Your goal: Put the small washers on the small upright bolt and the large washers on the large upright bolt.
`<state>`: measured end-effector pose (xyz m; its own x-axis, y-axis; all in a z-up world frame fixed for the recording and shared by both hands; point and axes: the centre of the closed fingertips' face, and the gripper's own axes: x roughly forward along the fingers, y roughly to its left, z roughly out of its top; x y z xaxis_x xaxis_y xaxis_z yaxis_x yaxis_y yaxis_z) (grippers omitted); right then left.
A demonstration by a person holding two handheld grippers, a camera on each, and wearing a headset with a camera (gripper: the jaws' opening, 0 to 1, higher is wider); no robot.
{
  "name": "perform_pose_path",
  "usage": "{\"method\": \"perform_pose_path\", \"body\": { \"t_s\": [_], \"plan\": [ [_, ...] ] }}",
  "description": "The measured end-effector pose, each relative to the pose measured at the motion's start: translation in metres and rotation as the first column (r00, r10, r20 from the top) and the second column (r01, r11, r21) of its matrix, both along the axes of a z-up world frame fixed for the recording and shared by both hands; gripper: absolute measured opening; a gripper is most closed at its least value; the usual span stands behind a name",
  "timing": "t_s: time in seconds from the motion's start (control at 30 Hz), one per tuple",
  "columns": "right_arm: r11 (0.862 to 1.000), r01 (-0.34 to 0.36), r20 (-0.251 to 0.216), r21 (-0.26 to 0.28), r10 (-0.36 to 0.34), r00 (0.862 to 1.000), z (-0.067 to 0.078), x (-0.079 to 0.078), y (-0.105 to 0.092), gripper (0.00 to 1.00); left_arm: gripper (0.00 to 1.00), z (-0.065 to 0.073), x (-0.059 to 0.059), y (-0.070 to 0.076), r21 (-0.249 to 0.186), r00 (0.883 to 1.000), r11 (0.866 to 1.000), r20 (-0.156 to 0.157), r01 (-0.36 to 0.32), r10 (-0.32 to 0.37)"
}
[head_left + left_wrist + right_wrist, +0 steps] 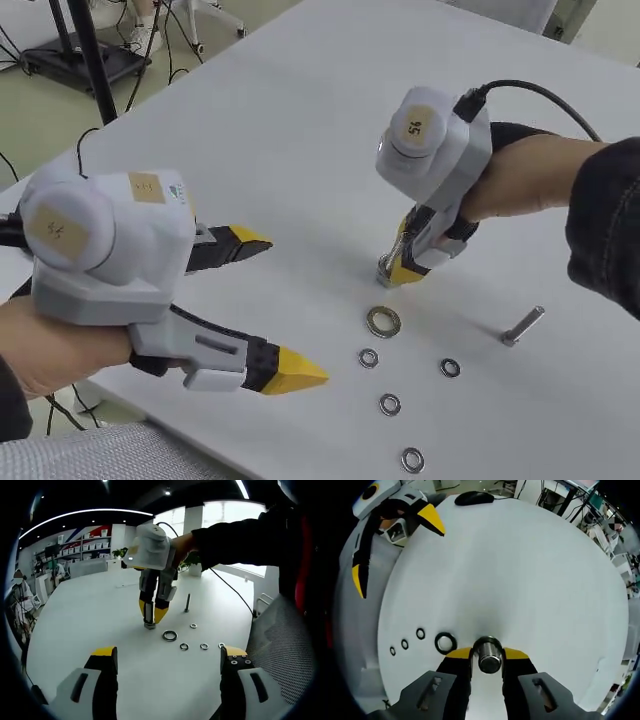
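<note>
On the white worktop, the right claw is clamped on the upright large bolt.
The left claw hangs wide open and empty. The left gripper view shows the small bolt standing upright. The large washer and four small washers lie nearby.

White table: washers, bolt, perhaps another

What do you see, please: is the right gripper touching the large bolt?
Touching. The right gripper view shows the right gripper closed on both sides of the large bolt, no gap.
</note>
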<state>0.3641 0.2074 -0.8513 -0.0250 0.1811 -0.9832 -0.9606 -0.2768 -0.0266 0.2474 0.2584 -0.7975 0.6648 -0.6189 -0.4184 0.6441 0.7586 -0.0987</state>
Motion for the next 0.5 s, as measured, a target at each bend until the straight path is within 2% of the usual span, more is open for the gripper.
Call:
{"method": "perform_pose_path", "body": {
  "t_s": [0.5],
  "plan": [
    [1.0,-0.003,-0.005,0.006,0.003,1.0,-0.0092,0.0016,0.0029,0.23,0.84,-0.0023,-0.0005,0.0,0.002,1.0,1.0,-0.003,0.006,-0.006]
  ]
}}
